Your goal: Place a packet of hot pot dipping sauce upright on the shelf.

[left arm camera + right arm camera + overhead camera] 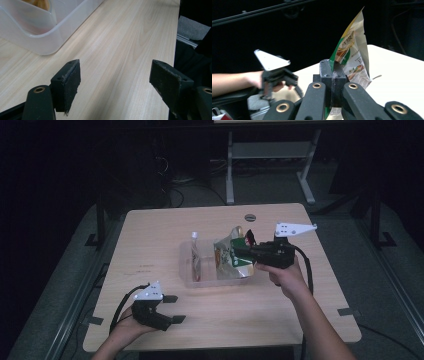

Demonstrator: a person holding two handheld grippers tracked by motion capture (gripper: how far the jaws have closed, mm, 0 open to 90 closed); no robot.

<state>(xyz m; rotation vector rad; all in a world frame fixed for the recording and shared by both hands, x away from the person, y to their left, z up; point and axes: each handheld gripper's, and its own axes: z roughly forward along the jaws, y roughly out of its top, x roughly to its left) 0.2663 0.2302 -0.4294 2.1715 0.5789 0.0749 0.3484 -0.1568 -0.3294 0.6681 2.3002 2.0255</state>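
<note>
Right gripper (248, 251) is what I have clamped on the crinkled green-and-silver foil snack pouch (231, 258) — it stands upright, long axis vertical, over the clear plastic tray (186, 270). Left gripper (172, 309) is gaping and empty, well apart at the pale wooden table's (150, 240) near edge.

We record a snack bag (231, 256) printed green, white and silvery with food pictures, a translucent clear plastic tub (189, 279), and a pale wood-grain table (150, 240). Both grippers are black, each topped with a grey-white plate: left gripper (173, 308), right gripper (240, 251).
</note>
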